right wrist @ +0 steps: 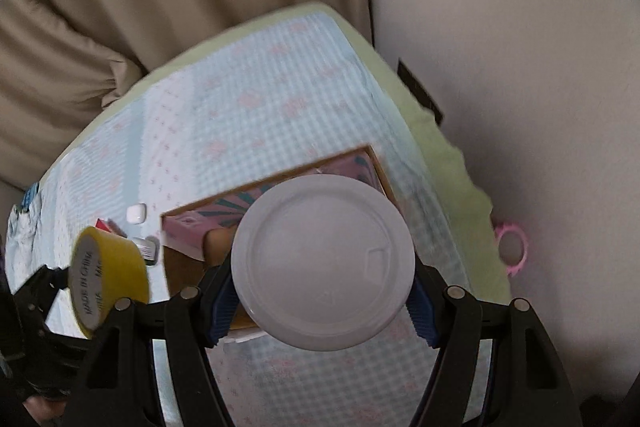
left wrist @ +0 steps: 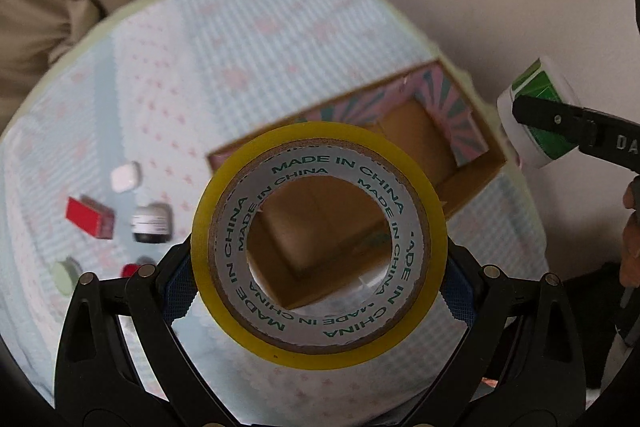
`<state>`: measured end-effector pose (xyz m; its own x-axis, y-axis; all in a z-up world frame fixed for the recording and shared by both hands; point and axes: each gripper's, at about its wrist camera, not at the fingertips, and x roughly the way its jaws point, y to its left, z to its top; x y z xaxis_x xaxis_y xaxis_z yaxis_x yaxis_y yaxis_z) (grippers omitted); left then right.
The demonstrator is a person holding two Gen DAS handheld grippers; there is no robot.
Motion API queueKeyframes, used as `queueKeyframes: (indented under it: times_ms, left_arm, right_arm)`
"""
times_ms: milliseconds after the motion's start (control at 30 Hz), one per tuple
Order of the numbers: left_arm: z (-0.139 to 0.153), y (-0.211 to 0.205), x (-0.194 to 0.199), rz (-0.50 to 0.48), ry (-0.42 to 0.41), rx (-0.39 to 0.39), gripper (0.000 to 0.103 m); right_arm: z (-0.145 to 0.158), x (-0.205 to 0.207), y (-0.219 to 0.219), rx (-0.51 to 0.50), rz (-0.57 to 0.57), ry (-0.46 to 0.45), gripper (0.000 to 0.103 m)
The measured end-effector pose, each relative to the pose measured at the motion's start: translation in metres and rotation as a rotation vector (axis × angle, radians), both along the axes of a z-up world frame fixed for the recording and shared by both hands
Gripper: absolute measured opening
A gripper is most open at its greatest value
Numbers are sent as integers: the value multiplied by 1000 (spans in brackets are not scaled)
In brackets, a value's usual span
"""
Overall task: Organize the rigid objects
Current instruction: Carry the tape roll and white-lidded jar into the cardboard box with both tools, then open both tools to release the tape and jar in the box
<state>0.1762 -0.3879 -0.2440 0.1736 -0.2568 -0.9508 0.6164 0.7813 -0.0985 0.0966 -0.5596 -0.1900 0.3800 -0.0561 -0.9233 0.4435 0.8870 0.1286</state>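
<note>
Jaws of the left gripper (left wrist: pixel 320 291) squeeze a yellow tape roll (left wrist: pixel 319 243), a round ring with a paper middle. Jaws of the right gripper (right wrist: pixel 323 301) hug a smooth white tub (right wrist: pixel 322 262) with a green label. Both hang over the cardboard box (left wrist: pixel 472 179), which sits just ahead of the jaws on the bumpy checked worktop (left wrist: pixel 200 59). I think it is best to go down slowly and let go inside the box, not on its thin wall.
</note>
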Motion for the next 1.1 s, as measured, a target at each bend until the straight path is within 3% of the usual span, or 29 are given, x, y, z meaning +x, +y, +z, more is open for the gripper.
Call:
queueKeyframes:
  times_ms: [300,533,667,867,933,967,1100]
  left_arm:
    - [-98,-57,28,-59,67,174,97]
    - [-160,-65,41,-54,150,230,97]
    - [-165,-64,36,-63,160,224,97]
    - [-156,-65,33,-69,157,184,97]
    - [-151,-64,31,-63,141,204,103]
    - [-148,-62,30,-63,133,201,103]
    - [-134,-53,21,-69,124,204,103]
  right_arm:
    - [-86,40,-32,123,22,150,67]
    - [-145,76,-30,152,87,239,67]
    - [-164,82,-24,153,131,263,67]
    - [-169,84,-20,148,163,233,67]
    - [-165,83,-20,140,166,209,83]
    - [-162,83,-19,161,173,192,100]
    - [-150,76,-19,104,192,176,103]
